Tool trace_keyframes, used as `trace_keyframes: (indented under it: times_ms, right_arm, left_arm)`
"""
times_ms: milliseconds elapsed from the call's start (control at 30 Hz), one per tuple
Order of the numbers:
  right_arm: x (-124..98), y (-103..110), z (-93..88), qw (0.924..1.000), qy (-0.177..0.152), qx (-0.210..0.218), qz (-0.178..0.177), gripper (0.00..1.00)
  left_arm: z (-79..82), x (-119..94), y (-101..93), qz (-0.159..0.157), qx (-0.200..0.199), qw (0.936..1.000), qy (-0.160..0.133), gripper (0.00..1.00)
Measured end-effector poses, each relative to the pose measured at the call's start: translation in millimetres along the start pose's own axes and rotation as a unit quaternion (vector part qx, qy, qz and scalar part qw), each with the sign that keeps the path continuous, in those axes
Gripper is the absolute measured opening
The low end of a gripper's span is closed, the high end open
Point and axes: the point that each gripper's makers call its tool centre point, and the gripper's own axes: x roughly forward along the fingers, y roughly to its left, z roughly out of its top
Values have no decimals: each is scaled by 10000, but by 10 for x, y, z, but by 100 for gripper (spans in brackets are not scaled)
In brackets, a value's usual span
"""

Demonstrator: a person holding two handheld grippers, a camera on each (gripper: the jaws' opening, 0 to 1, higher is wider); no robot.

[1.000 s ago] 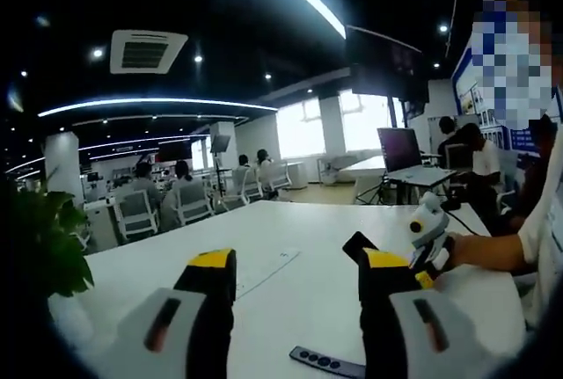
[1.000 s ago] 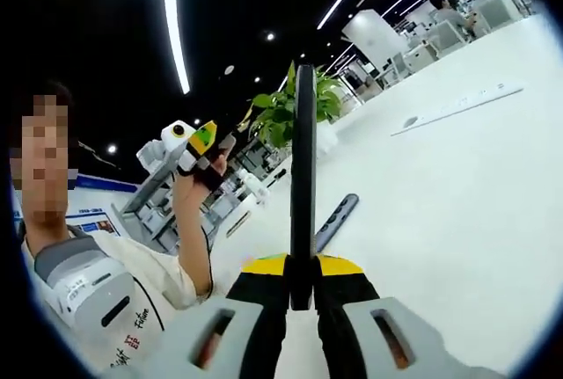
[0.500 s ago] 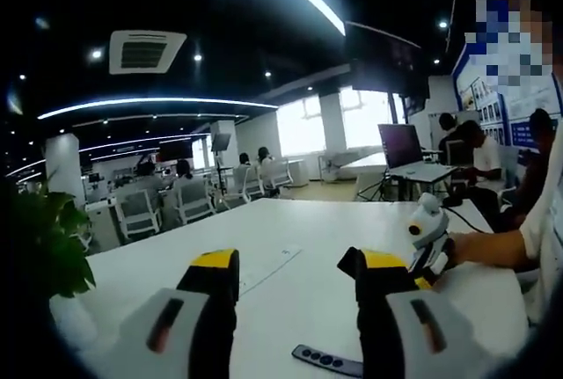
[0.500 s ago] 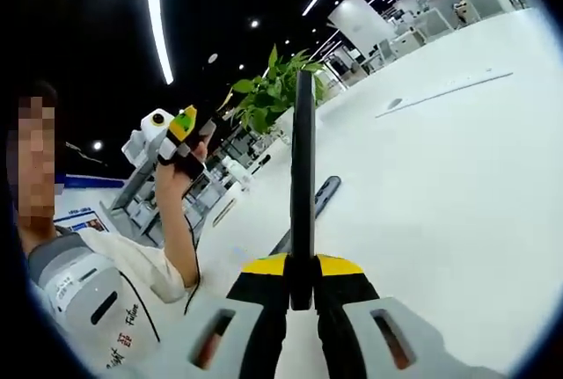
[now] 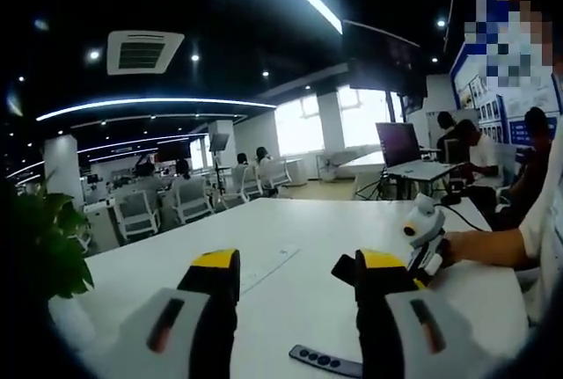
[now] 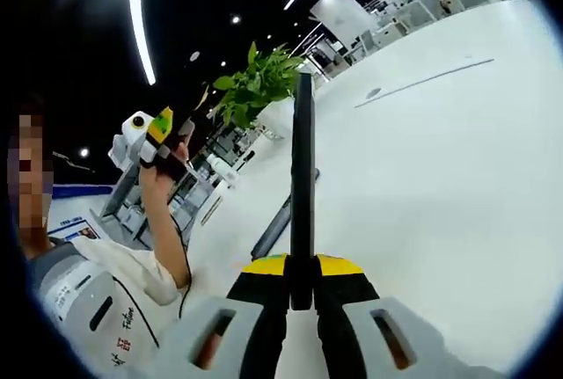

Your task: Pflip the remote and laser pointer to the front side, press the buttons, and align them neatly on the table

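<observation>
Right gripper view shows the right gripper (image 6: pixel 301 287) clamped on a slim black stick, likely the laser pointer (image 6: pixel 302 177), held edge-on above the white table (image 6: pixel 457 159). The remote (image 6: pixel 280 225) lies flat on the table behind it. In the left gripper view the left gripper (image 5: pixel 295 287) hovers with jaws apart and empty, the remote (image 5: pixel 326 361) lying buttons-up just below. To do the flip well, the pointer should be rolled button side up and lowered parallel to the remote.
</observation>
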Motion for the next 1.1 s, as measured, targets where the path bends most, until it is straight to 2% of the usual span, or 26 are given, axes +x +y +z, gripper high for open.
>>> trace_keyframes:
  times_ms: [200, 333, 633, 733, 1100]
  right_arm:
    - [-1, 43, 0, 10000, -20, -7, 66, 13]
    - [16, -4, -36, 9999, 65, -90, -119, 13]
    - [46, -35, -110, 9994, 202, -117, -238, 13]
    - [36, -94, -111, 9989, 218, -119, -401, 13]
    - [18, -159, -77, 9987, 166, -56, -487, 13]
  left_arm:
    - [7, -14, 22, 36, -6, 10000, -8, 54]
    - [16, -23, 35, 61, 11, 10000, -20, 54]
    - [-1, -14, 35, 51, 36, 10000, 15, 53]
    - [-6, -14, 37, 57, 42, 10000, 28, 53]
    - [12, -17, 20, 45, 47, 10000, -2, 53]
